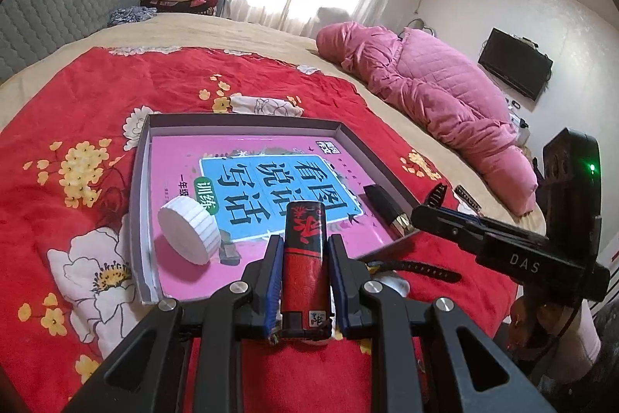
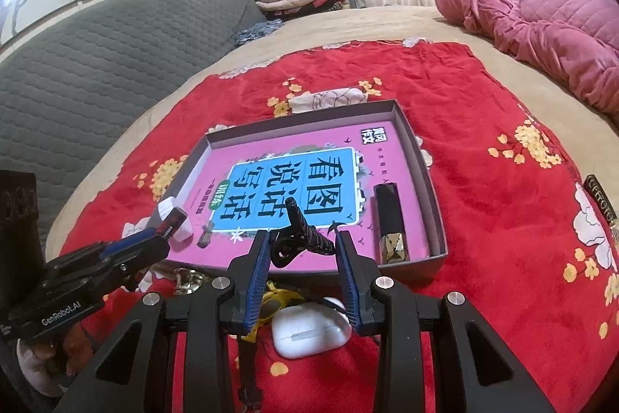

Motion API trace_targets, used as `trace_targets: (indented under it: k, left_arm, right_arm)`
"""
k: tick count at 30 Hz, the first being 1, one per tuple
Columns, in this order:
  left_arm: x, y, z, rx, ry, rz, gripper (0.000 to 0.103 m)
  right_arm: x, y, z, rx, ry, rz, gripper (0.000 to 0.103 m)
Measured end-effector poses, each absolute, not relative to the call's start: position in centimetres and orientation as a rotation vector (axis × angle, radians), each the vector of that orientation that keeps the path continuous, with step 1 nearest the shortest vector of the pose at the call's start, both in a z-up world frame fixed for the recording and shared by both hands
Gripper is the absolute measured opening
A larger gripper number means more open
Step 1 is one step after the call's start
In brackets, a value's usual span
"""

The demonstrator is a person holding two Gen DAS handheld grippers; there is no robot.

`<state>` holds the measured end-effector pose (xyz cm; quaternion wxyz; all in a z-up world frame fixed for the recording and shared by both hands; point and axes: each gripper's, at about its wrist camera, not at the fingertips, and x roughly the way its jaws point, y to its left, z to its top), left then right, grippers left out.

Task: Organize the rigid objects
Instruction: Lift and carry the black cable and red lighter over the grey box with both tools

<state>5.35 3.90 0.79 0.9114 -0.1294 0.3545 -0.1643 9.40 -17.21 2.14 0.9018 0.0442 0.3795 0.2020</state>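
Item: red-and-black lighter (image 1: 303, 258), clamped between the jaws of the left gripper (image 1: 303, 246). Its long axis runs along the fingers, pointing out over the near edge of the shallow box (image 1: 240, 120) just ahead.

Item: black watch strap (image 2: 305, 239), lying between the jaws of the right gripper (image 2: 303, 250); whether they pinch it, I cannot tell.

Both items hang above the box's near rim.

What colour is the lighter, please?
Red and black lighter, clearest in the left wrist view.
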Motion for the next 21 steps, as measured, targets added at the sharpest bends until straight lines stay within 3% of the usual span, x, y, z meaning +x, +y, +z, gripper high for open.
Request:
trace_targets:
  k: [21]
  left_arm:
    - [9.3,2.6,-1.4,-0.217,0.734,-0.292,0.023]
  right_arm:
    - [11.7,-15.7,1.2,0.061,0.815,0.398,0.035]
